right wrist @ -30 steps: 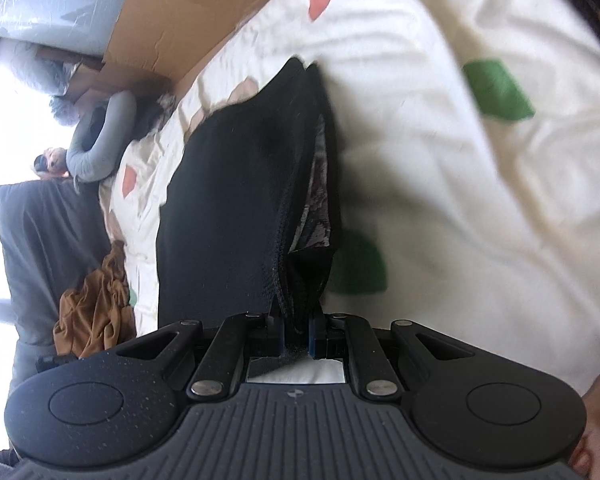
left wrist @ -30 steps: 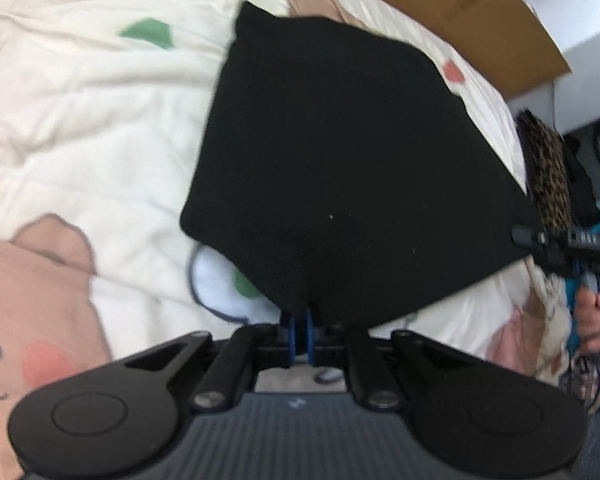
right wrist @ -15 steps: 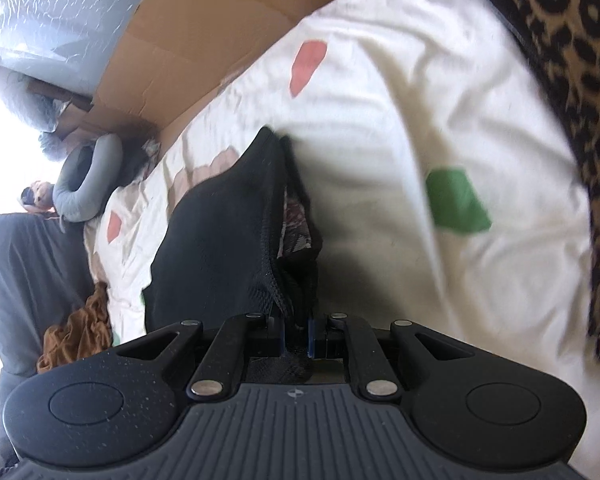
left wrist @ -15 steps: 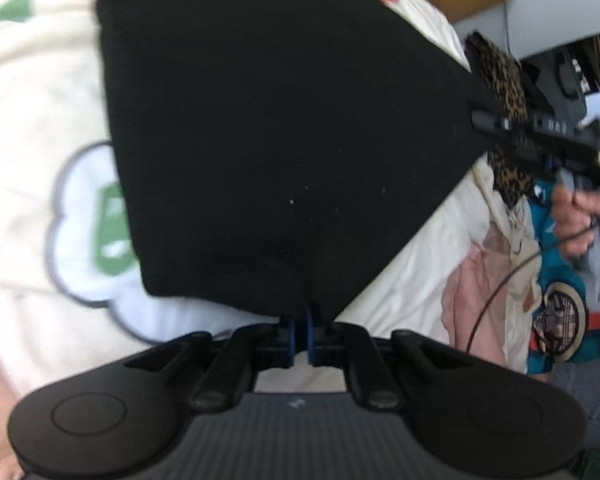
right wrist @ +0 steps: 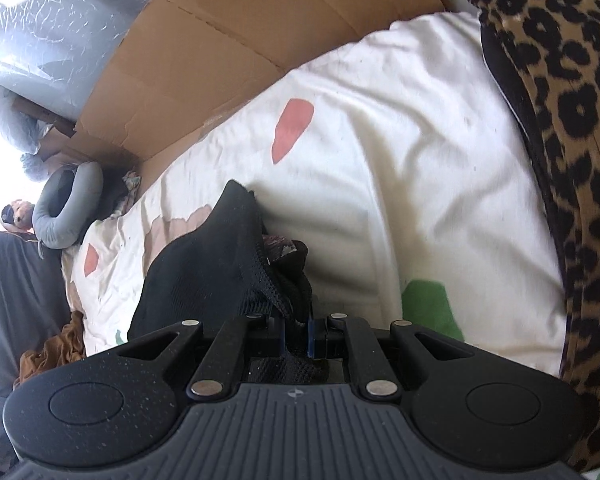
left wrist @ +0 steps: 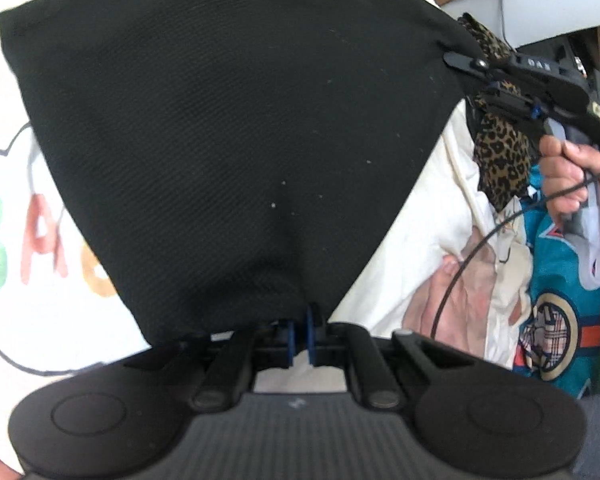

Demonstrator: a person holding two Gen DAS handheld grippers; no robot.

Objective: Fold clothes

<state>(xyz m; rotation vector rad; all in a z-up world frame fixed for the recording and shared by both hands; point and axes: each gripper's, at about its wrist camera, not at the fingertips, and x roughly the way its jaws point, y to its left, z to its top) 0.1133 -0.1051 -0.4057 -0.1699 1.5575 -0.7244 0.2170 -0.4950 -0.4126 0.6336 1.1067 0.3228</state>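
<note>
A: Left wrist view, nearest first: the left gripper [left wrist: 299,334] has its blue pads pinched together on the lower corner of the black garment [left wrist: 228,128]. Nothing but cloth sits between them.

B: And the garment itself?

A: It hangs spread like a sheet from that corner, up and away, covering most of the view. Its far corner on the right side of the picture is clamped by the right gripper [left wrist: 454,60], held in the person's hand [left wrist: 572,176] with a cable trailing down.

B: Right wrist view agrees. The right gripper [right wrist: 296,334] is closed tight on a bunched edge of the black garment [right wrist: 208,264], which rises in a peak just ahead of the fingers.

A: What lies under it?

B: The white bedspread [right wrist: 400,168], printed with pink and green patches. A leopard-print cloth [right wrist: 572,120] lies along its right edge. Farther back, flat cardboard [right wrist: 236,52] leans beside the bed.

A: On my side, the white bedspread [left wrist: 432,232] shows coloured letters at the left, and the leopard-print cloth [left wrist: 500,156] sits behind the right gripper.
</note>
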